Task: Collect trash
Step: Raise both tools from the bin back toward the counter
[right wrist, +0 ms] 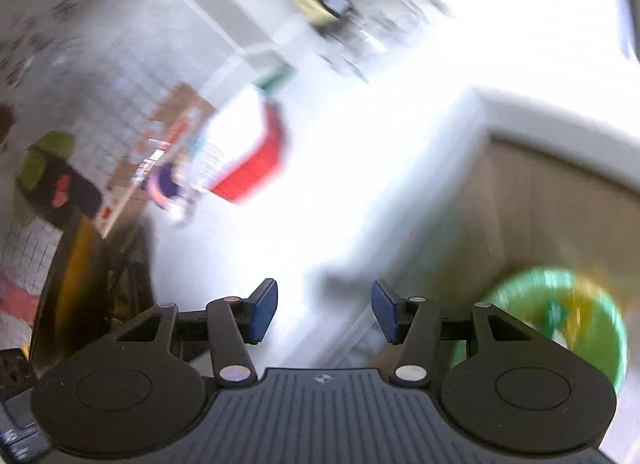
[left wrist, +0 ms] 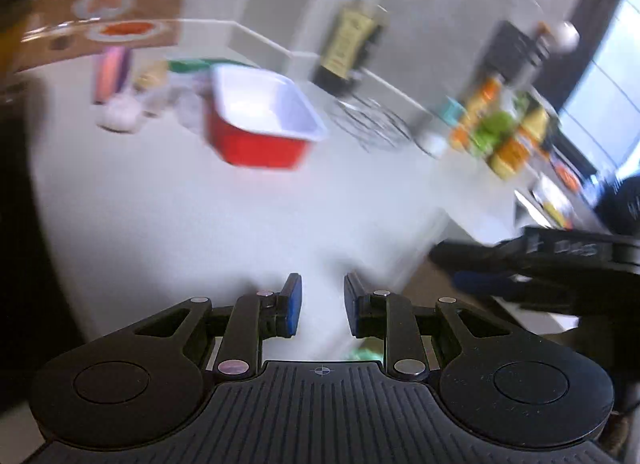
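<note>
Empty left tongs face the upright red tray, long axis angled rightward.

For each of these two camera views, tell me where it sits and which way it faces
Left wrist: sits on the left gripper, angled down across the white countertop at the red tub with white inside; its fingers stand open and empty, and the right gripper shows alongside.
Right wrist: sits on the right gripper, facing the counter edge and the green round bin below; fingers open, empty.
Shared: tub, counter.
</note>
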The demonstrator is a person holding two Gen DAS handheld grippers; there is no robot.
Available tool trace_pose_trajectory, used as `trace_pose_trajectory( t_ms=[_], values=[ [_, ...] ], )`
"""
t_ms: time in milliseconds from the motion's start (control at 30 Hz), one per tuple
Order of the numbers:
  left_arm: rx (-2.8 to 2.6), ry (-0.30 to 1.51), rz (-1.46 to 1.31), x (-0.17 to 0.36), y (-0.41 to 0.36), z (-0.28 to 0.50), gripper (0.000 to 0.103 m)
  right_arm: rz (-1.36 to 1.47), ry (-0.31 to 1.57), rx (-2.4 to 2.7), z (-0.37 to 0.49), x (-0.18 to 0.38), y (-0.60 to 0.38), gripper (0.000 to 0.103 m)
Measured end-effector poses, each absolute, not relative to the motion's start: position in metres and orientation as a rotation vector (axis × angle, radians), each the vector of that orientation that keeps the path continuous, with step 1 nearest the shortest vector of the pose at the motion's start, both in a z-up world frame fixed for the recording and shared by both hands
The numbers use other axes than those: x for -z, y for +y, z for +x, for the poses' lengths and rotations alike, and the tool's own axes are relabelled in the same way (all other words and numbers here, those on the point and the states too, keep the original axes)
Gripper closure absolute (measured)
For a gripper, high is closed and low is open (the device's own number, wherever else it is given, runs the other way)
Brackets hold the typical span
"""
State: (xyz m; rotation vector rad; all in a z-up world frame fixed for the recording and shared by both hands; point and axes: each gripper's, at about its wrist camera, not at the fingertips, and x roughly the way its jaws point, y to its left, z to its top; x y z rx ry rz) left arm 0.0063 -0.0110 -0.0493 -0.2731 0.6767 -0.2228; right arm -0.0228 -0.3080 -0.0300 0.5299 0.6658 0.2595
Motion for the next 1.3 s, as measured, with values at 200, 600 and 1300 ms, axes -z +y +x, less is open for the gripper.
trace_pose_trajectory(
  t_ms=[200,600,1300],
  values=[
    [0.174,0.676,-0.35,0.044,0.04,0.021,0.077,0.278,0.578,-0.223,-0.006,-0.009,-0.233,0.047],
    [0.103,0.686,-0.403,0.058,0.055,0.026,0.077,0.008,0.577,-0.192,0.075,-0.018,-0.163,0.025],
    [-0.052,0.619,-0.399,0.055,0.08,-0.029,0.077,-0.284,0.639,-0.517,0.231,0.042,0.01,0.048]
  ],
)
